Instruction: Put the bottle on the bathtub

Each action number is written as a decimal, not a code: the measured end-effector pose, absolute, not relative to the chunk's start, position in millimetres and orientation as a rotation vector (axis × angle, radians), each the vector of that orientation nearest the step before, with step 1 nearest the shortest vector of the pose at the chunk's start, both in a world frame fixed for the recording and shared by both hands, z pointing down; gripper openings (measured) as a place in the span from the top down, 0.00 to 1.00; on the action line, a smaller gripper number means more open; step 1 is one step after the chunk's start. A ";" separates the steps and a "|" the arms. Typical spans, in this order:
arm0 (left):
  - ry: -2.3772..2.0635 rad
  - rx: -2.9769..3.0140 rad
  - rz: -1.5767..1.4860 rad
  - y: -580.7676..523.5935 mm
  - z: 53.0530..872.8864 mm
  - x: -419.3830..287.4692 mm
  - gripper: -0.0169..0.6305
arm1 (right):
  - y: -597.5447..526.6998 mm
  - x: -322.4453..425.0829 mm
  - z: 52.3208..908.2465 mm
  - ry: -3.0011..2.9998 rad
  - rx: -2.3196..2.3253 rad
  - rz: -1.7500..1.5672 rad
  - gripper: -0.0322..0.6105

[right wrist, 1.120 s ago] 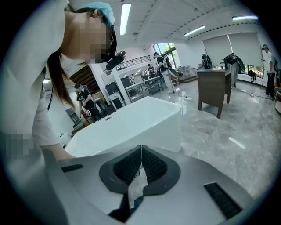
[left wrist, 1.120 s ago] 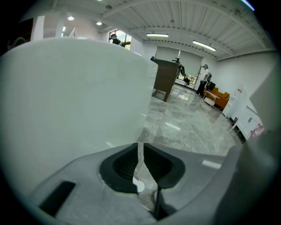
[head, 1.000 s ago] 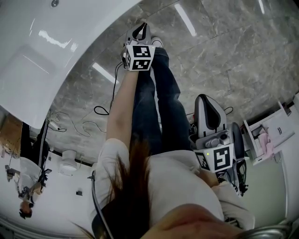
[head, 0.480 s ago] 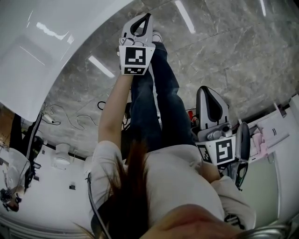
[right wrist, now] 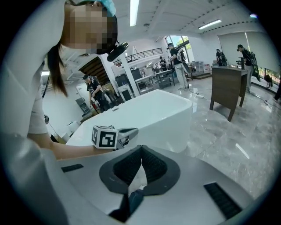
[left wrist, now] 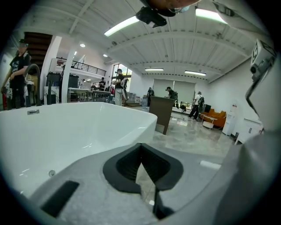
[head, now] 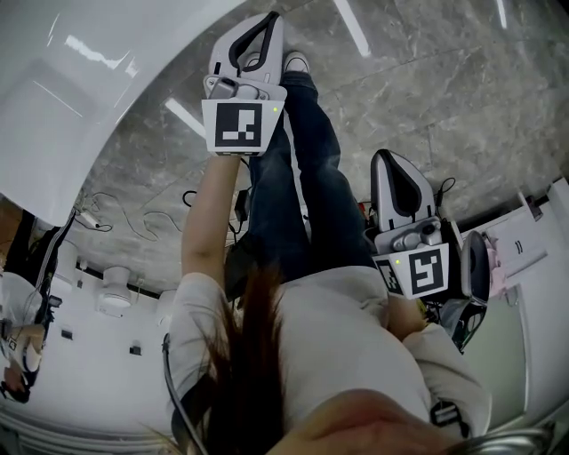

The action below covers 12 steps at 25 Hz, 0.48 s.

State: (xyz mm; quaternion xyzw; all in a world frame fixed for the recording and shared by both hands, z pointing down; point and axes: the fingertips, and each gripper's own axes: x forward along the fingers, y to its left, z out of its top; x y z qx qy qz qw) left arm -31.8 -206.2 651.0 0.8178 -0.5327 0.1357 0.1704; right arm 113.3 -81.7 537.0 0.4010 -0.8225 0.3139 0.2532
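A white bathtub (head: 80, 98) fills the left edge of the head view, its broad rim bare, as a person in a pale top and blue jeans (head: 307, 169) stands on the grey marble floor (head: 444, 89) just beside it. The left gripper (head: 267, 27) is held out in front on an outstretched arm, level with the tub's near side. Its own view shows the two dark pads meeting at their tips with nothing between them, only the tub's basin and the floor beyond. To the right, closer to the person's body, the right gripper (head: 391, 166) points forward over the floor. Its jaws are likewise drawn together on nothing, and its camera takes in the left gripper's marker cube (right wrist: 105, 137) in front of the tub. At the far right edge stands a white cabinet (head: 524, 249) with an open compartment holding something pink, too small to identify. The bottle named in the task appears in none of the three views, neither in a gripper nor on the tub nor on the floor in sight. By these pictures the job looks to be at its very start, with the bottle not yet found. The next move would call for locating it, spreading one gripper's jaws wide enough to take it, and choosing a flat stretch of the tub's rim where it can stand upright.
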 end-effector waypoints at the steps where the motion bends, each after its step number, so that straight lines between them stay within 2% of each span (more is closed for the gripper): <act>1: -1.523 2.328 0.376 -206.3 645.1 -33.0 0.95 | -80.5 112.6 537.1 -2.233 1.082 0.841 0.93; 12: -1.503 2.446 0.424 -190.2 564.4 -52.3 0.95 | -73.6 115.5 505.6 -2.230 1.090 0.734 0.93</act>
